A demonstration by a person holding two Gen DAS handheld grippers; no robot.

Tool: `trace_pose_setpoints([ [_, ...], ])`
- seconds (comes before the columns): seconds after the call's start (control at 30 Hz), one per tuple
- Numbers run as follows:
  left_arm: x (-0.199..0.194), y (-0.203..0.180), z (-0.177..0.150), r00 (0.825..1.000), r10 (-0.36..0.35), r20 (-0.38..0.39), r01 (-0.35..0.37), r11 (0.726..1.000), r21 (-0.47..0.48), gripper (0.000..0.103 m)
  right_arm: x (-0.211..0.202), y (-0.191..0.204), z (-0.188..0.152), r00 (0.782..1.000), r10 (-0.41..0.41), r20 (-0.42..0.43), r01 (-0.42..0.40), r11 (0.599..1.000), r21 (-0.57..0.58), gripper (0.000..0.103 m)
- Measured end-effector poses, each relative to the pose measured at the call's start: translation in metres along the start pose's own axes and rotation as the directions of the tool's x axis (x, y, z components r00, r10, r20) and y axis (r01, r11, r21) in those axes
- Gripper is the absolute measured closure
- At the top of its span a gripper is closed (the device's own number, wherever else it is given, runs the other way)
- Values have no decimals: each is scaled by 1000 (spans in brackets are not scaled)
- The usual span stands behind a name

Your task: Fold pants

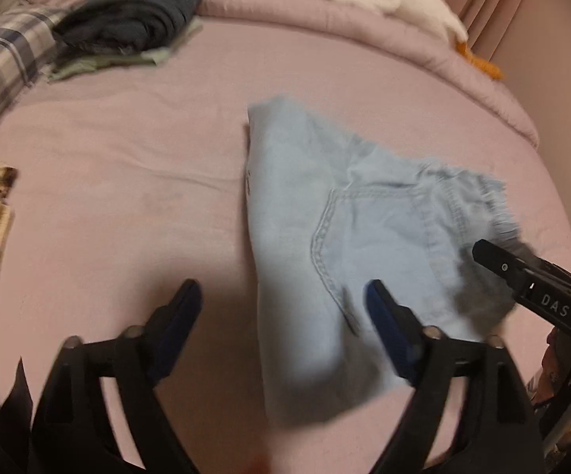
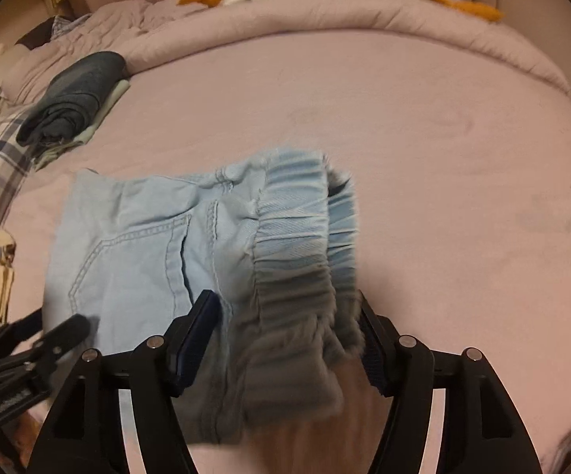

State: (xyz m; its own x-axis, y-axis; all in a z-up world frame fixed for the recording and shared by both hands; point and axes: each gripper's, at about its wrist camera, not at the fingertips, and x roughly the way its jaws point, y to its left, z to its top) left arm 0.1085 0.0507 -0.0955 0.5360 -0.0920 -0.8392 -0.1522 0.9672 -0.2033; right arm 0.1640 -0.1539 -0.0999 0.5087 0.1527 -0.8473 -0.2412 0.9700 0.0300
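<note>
**Fold nearly complete**

Light-blue denim pants (image 1: 325,237) folded compact on pink bed (image 1: 127,197). Left gripper (image 1: 281,308) wide open, empty, over fold edge. Right gripper (image 2: 289,335) open, straddling elastic waistband (image 2: 301,229), not clamped. Remaining: final tidy, maybe stacking.

Left gripper (image 1: 281,300) gapes over blurred, apparently folded pants (image 1: 325,213) on bed (image 1: 127,181).

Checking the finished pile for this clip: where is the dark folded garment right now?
The dark folded garment lies at the bed's far left in both views, atop a pale green piece, beside the plaid fabric, well away from the light blue pants.
</note>
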Motion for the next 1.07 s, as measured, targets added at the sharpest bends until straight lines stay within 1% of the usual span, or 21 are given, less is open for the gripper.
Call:
trace_pose_setpoints([
  [0.03,-13,-1,-2,1000,3,28,-3,1000,1,0,-13,1,-2,999,-15,28,16,1000,-20,35],
  [0.1,-36,-3,-2,997,-1,77,0,1000,6,1,-37,3,-7,996,-34,79,38,998,-56,23],
  [0.17,-55,-6,-5,994,-17,108,16,1000,10,1,-61,7,-12,990,-34,136,46,995,-86,18],
  [0.27,-83,-10,-7,986,-44,163,42,999,16,1,-93,15,-19,980,-1,197,22,995,-100,17],
  [0.33,-103,-14,-13,976,-57,208,53,998,22,1,-108,14,-23,975,32,221,-11,995,-95,17],
  [0.43,-125,-20,-17,966,-77,245,69,997,42,1,-122,18,-25,966,69,248,-50,995,-85,13],
  [0.53,-136,-26,-21,962,-98,255,86,995,58,1,-129,20,-29,962,67,267,-45,995,-86,13],
  [0.6,-139,-28,-25,962,-102,252,88,994,64,1,-131,22,-34,959,71,274,-49,995,-86,13],
  [0.8,-139,-32,-33,967,-83,240,67,995,74,1,-136,23,-40,954,68,292,-47,996,-78,13],
  [0.97,-141,-36,-39,964,-115,239,94,991,99,2,-140,20,-43,952,70,299,-54,997,-63,13],
  [1.07,-139,-40,-41,965,-129,227,104,988,118,1,-142,19,-45,950,64,305,-48,997,-60,12],
])
